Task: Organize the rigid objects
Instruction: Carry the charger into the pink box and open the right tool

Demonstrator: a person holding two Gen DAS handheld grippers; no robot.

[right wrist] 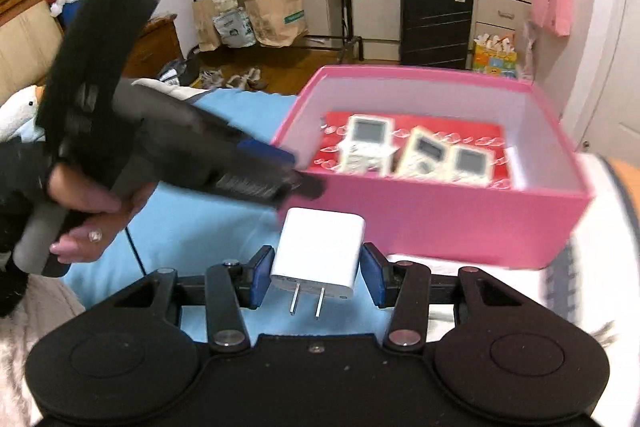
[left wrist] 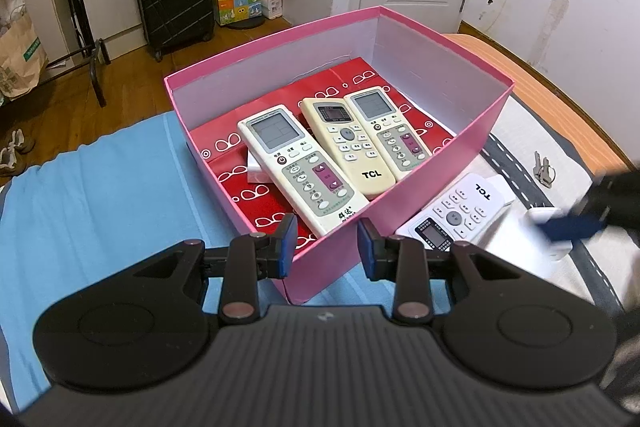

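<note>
The left hand-held gripper (left wrist: 327,241) hovers over the near corner of the pink box (left wrist: 472,143), its jaws at their narrowest with nothing between them. Three remotes (left wrist: 348,143) lie side by side inside on red paper (left wrist: 236,187). A fourth remote (left wrist: 460,211) lies on the bed (left wrist: 100,195) just beside the box, with keys (left wrist: 543,169) farther off. The right hand-held gripper (right wrist: 317,273) is clamped on a white charger (right wrist: 320,247), prongs pointing back at the camera, held above the bed near the box's outer wall.
</note>
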